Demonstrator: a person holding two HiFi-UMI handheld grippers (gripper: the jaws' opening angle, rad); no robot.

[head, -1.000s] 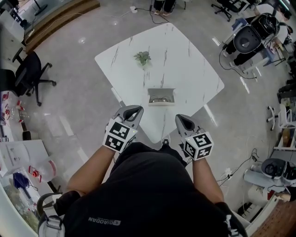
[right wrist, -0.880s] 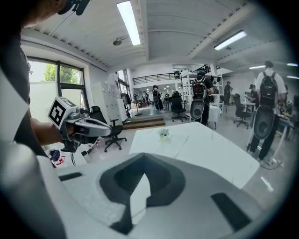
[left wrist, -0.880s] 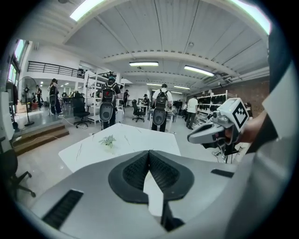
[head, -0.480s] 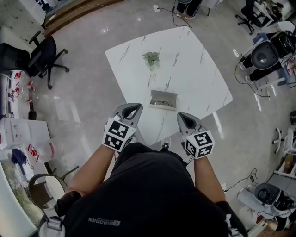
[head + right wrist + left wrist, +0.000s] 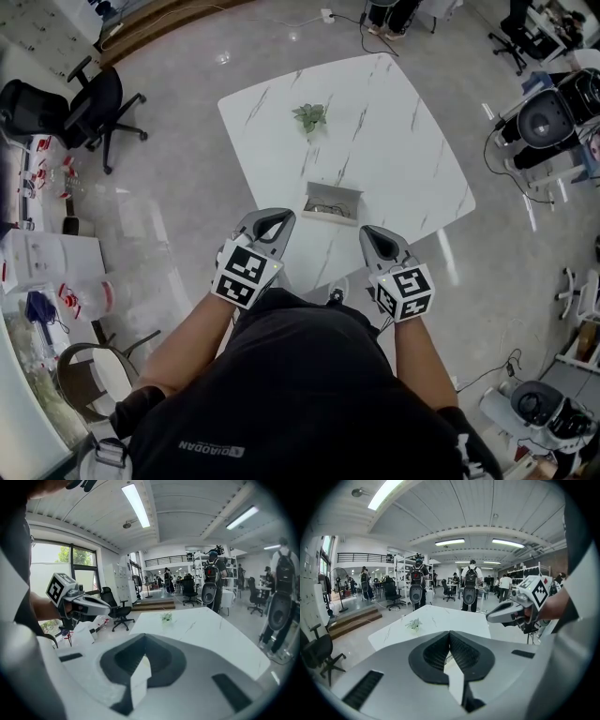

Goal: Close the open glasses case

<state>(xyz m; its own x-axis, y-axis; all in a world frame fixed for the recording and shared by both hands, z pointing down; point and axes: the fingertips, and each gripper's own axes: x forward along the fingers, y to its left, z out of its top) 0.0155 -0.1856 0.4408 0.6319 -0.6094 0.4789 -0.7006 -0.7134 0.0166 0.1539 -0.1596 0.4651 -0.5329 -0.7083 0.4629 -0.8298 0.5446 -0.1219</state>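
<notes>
The case (image 5: 332, 201) lies open on the near part of the bench (image 5: 403, 141), close to the corner that points at the person, with something dark inside that is too small to make out. It sits ahead of the two grippers and roughly between their lines, well apart from both. Farther back on the bench stands a small plant (image 5: 310, 117). The left gripper (image 5: 269, 219) and right gripper (image 5: 376, 241) are held at waist height just short of the bench edge; each gripper's own view shows its jaws pressed together with nothing between them. Over the last second the bench and case have slid only slightly in the head view, and hardly at all in the last half second, while the grippers keep the same spots. That suggests the person has settled into position, but the reach toward the case has not yet begun, so the lid is untouched.
</notes>
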